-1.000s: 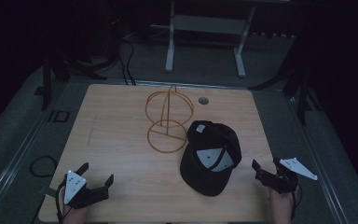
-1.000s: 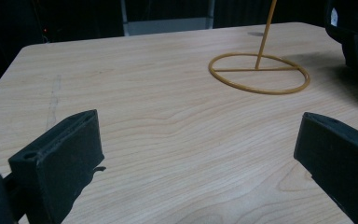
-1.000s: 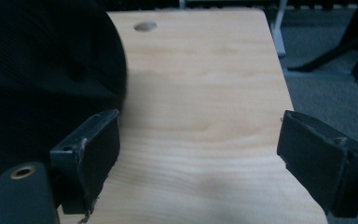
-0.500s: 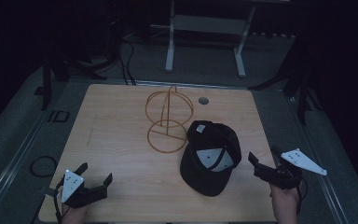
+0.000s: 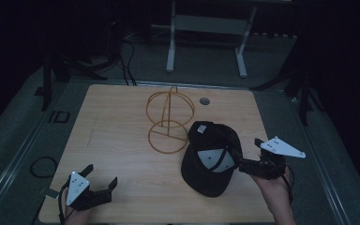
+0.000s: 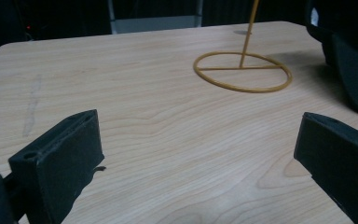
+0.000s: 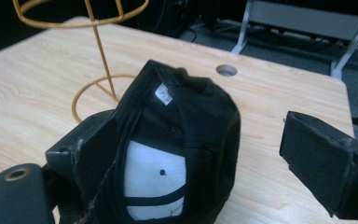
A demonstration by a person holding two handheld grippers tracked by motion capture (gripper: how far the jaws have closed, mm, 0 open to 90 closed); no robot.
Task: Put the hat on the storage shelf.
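A black cap lies upside down on the wooden counter, on its right half, its hollow facing up so the white inner panel and a small white tag show. In the high view its long axis runs from the far side of the counter toward the near edge, tipped slightly leftward at the near end; which end carries the brim cannot be told. Just left of the cap, near the counter's middle, stands a yellow wire stand: a ring base flat on the wood, an upright rod, and a wire globe on top. A small round hole sits in the counter beyond the stand.

The right gripper is at the cap's right edge, jaws spread wide; in the right gripper view one jaw is beside or against the cap's rim, the other well clear on the far side. The left gripper hovers at the near left corner, jaws released and apart over bare wood, well apart from the cap.
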